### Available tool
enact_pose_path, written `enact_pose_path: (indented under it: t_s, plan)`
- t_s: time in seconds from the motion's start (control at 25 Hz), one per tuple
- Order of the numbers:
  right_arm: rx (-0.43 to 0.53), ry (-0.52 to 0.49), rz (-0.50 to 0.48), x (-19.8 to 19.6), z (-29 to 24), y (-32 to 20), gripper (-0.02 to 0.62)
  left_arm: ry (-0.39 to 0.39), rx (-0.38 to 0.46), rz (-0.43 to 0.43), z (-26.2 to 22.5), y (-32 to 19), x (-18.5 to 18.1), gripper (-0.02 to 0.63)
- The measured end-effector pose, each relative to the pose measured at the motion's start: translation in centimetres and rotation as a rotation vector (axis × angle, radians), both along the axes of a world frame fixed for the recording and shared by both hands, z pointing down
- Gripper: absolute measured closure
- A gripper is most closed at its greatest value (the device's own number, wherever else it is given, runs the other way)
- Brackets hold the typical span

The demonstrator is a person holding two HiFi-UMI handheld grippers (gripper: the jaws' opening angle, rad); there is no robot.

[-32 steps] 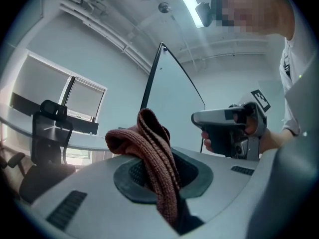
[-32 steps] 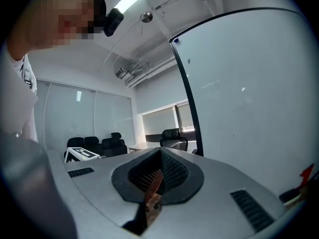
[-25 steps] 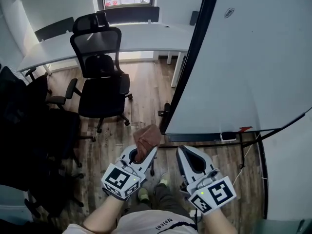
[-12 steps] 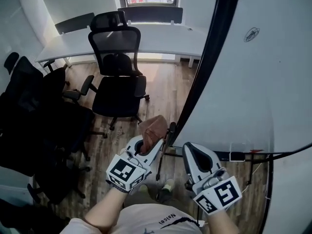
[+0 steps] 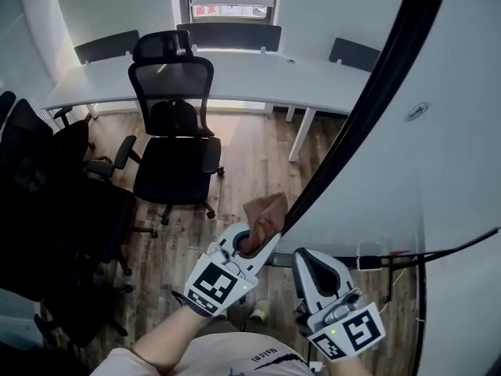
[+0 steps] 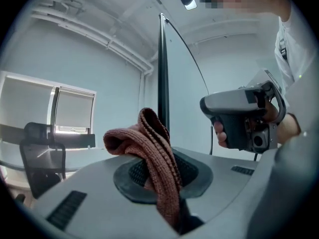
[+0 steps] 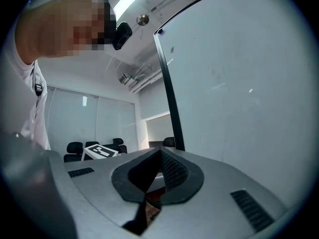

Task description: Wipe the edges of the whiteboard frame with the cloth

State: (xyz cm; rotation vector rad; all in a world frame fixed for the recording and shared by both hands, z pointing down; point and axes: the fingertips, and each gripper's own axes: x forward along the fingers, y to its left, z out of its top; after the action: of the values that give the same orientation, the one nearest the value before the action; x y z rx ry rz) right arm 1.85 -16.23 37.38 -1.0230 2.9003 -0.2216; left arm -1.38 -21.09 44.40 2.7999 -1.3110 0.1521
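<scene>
The whiteboard (image 5: 438,139) stands at the right, its black frame edge (image 5: 344,143) running from top right down to the middle. A brown knitted cloth (image 5: 264,212) sticks out of my left gripper (image 5: 252,241), which is shut on it, and the cloth's tip touches the lower part of that frame edge. In the left gripper view the cloth (image 6: 149,153) is bunched between the jaws with the frame (image 6: 163,73) straight ahead. My right gripper (image 5: 307,258) hangs lower, beside the board's bottom corner, shut and empty. In its own view the right gripper (image 7: 159,156) faces the frame (image 7: 169,98).
A black office chair (image 5: 176,116) stands on the wooden floor (image 5: 250,155) in front of a long white desk (image 5: 235,73). More dark chairs (image 5: 47,178) crowd the left side. A black cable (image 5: 407,253) and a small white object (image 5: 368,263) lie along the board's bottom edge.
My left gripper has carried the cloth up and to the right until it meets the board's black frame edge. The right gripper stayed low and shut.
</scene>
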Motion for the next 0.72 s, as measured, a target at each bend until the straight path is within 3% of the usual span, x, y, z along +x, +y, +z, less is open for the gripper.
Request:
enact_pose_path:
  t_s: [0.24, 0.52, 0.72]
  plan:
    - [0.031, 0.001, 0.06, 0.7, -1.6, -0.3, 0.591, 0.024, 0.008, 0.034, -2.2, 0.0, 0.5, 0.546]
    - [0.088, -0.012, 0.088, 1.1, -4.0, -0.4, 0.591, -0.049, 0.176, 0.005, -7.0, 0.5, 0.8, 0.546]
    - [0.105, -0.004, 0.072, 0.8, -5.7, -0.4, 0.591, -0.058, 0.226, 0.007, -10.1, 0.5, 0.8, 0.546]
